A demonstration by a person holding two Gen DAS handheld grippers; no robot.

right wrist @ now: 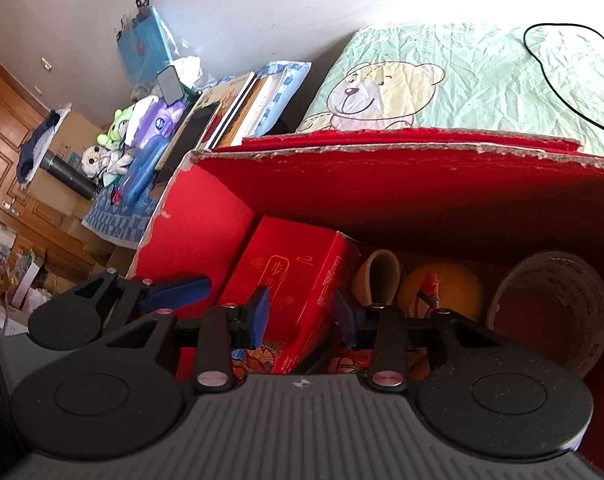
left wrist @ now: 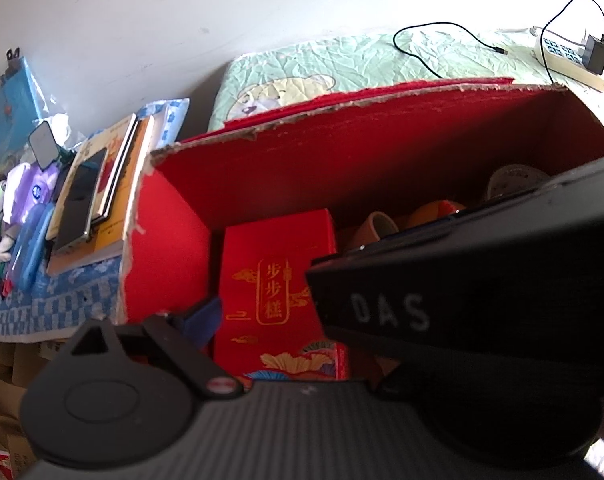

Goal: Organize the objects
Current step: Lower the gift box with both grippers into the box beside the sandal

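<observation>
Right, the right gripper hangs inside the big red box, its blue fingers spread on either side of the small red gift carton, not pinching. Just beyond its right finger sit an orange ball and a tape roll. Only one finger of the left gripper shows beside the carton, the other masked by the black body, so its grip can't be judged.

Power strip and cable on bedsheet

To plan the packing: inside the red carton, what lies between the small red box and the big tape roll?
In the right wrist view, a tan tape roll and an orange ball lie between the red box and the big tape roll.
</observation>
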